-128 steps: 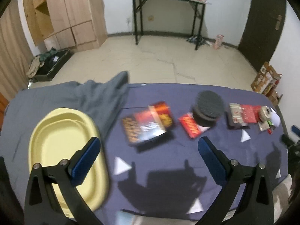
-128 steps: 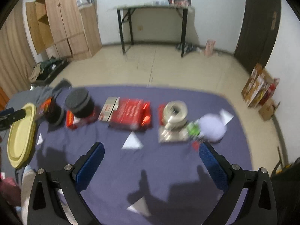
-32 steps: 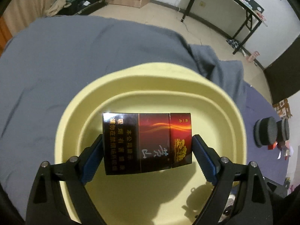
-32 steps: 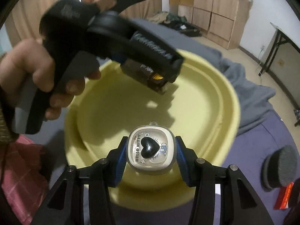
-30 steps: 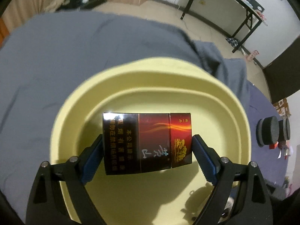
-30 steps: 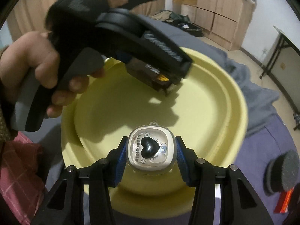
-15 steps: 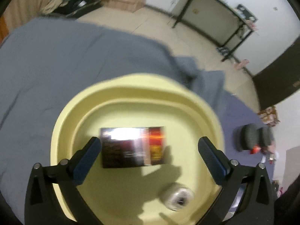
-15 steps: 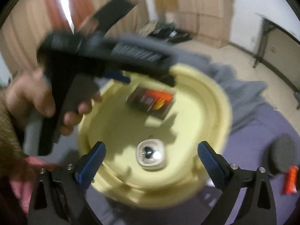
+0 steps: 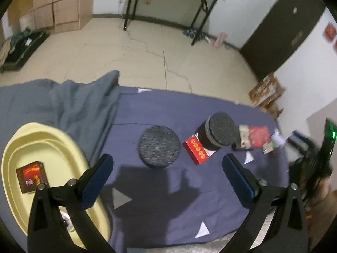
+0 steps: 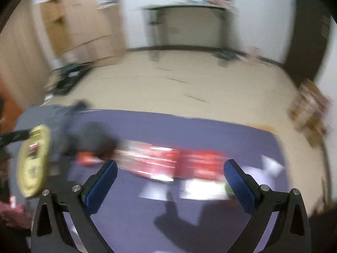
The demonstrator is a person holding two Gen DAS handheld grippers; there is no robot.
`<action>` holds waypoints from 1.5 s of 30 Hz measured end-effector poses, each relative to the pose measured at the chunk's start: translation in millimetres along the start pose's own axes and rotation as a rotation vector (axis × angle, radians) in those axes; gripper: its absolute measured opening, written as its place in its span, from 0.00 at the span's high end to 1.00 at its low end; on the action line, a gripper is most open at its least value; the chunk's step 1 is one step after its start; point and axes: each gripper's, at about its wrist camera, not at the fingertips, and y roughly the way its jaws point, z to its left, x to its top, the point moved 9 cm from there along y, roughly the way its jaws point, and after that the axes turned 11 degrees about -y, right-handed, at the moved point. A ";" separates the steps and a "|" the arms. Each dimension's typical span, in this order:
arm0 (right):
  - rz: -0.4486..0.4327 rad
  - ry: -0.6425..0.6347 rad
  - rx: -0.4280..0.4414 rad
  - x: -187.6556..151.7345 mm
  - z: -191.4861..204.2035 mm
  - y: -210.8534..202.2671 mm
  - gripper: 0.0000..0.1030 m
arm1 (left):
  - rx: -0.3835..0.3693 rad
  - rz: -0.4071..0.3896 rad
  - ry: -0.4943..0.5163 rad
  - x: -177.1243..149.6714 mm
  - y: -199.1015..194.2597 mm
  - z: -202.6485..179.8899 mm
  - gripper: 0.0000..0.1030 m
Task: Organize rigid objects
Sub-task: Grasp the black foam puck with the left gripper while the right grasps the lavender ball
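My left gripper [image 9: 166,179] is open and empty above the purple cloth. The yellow tray [image 9: 63,145] lies at the left and holds a dark red cigarette box [image 9: 31,177]; a small white case [image 9: 67,225] shows behind my left finger. A dark round puck [image 9: 159,145] lies ahead, a second puck [image 9: 219,132] rests on a small red box [image 9: 197,150], and red packs [image 9: 254,137] lie further right. My right gripper [image 10: 169,181] is open and empty; its view is blurred, with red packs [image 10: 168,164] ahead and the tray [image 10: 33,164] far left.
A grey cloth [image 9: 80,105] is bunched behind the tray. White paper triangles [image 9: 120,198] lie on the purple cloth [image 9: 168,109]. Beyond the table edge are bare floor, a black-legged desk [image 9: 168,6] and cardboard boxes [image 9: 267,92] by the wall.
Both grippers let go of the cigarette box and the white case in the tray, then swung away right over the cloth. The right view is now motion-blurred.
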 end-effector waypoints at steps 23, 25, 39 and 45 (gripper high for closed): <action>0.210 0.218 0.015 -34.1 -122.1 89.5 0.24 | 0.237 -0.004 0.038 -18.9 95.8 38.5 0.06; 0.200 0.142 -0.002 -30.5 -115.8 90.6 0.40 | 0.217 -0.013 0.021 -17.4 94.4 39.3 0.27; 0.030 0.068 -0.094 -8.6 -123.1 25.1 0.55 | 0.067 -0.066 -0.056 -5.6 29.4 29.2 0.33; -0.110 0.044 -0.042 16.5 -94.0 -33.6 0.55 | 0.053 -0.171 -0.059 7.9 -54.3 35.6 0.33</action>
